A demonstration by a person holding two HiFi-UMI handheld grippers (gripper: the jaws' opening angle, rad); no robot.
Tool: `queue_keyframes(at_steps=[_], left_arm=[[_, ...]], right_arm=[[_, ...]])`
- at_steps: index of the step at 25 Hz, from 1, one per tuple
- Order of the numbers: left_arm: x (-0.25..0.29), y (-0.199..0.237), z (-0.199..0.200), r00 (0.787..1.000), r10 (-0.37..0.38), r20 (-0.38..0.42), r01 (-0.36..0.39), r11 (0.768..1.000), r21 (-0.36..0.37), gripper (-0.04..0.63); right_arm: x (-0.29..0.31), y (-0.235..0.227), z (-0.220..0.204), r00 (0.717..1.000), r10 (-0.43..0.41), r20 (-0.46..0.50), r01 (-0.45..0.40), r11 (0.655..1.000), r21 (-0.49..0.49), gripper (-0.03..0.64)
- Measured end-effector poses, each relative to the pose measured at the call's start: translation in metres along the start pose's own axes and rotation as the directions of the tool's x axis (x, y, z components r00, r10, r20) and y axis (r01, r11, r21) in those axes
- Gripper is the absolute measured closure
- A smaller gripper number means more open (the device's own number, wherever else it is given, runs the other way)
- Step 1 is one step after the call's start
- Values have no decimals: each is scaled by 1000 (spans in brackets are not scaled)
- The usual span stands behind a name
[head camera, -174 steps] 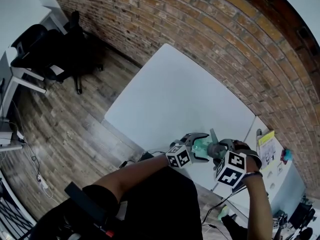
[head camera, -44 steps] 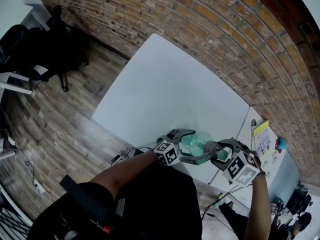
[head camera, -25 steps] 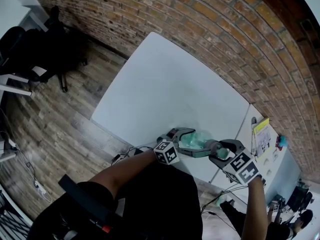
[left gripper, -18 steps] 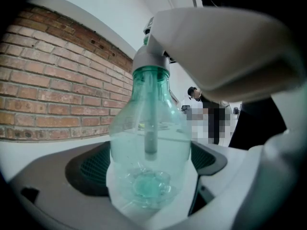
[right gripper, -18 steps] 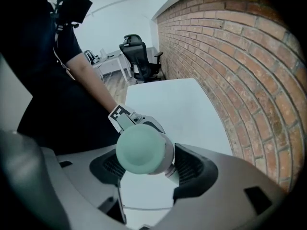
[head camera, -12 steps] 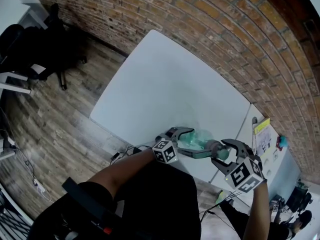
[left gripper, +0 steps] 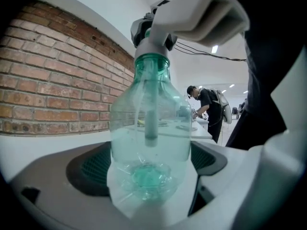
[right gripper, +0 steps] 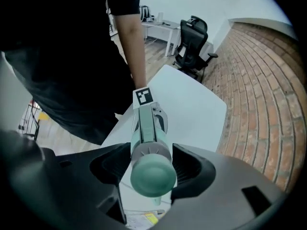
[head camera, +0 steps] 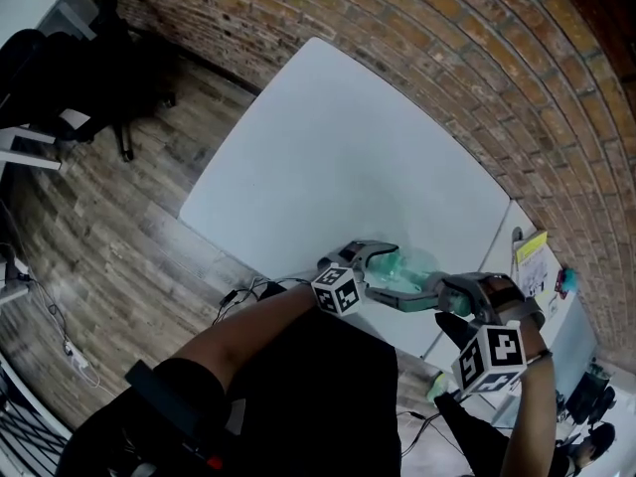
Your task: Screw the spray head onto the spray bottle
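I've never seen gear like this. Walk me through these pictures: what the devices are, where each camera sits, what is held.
No robot here: a person holds a hand-held gripper in each hand. The head view looks down from the person's head at a white table. The other two cameras ride on the hand-held grippers. The left hand-held gripper is shut on the base of a clear green spray bottle. The right hand-held gripper is shut on the spray head, which sits on the bottle's neck with its tube inside.

Right gripper (right gripper: 152, 163): jaws clamp spray head (right gripper: 151, 150) on both sides, green end toward camera. Beyond: marker cube (right gripper: 142, 96), white table (right gripper: 196, 109), brick wall (right gripper: 261, 75), black chair (right gripper: 194, 42).
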State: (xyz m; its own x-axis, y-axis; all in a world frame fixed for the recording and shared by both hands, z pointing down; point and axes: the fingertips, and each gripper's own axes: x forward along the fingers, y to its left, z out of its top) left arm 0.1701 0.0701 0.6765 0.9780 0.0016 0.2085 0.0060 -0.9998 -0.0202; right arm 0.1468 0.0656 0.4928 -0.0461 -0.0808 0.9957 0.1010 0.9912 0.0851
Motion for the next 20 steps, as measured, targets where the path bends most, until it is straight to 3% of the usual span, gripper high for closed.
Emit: queue_keyframes(at_steps=[4,8,13,20], left_arm=[[0,-2,0,1000,2,-2,-2,1000,-4,78],[-1,-3,0,1000,1,0,-1,1000,-8,80],[-1,-2,0,1000,3,0,-3,1000,-12,80],[-2,-2,-1,1000,10,-4,-10,1000,-21,82]], right_arm=[[7,6,-5,997,26,-70,-31,997,-73,345],[9,7,-5,995,63,-79,-65,997,-29,345],[7,0,-4,996,86,16,-87,979,186,345],[5,-10,-5,993,41,109,-91,859,503,345]])
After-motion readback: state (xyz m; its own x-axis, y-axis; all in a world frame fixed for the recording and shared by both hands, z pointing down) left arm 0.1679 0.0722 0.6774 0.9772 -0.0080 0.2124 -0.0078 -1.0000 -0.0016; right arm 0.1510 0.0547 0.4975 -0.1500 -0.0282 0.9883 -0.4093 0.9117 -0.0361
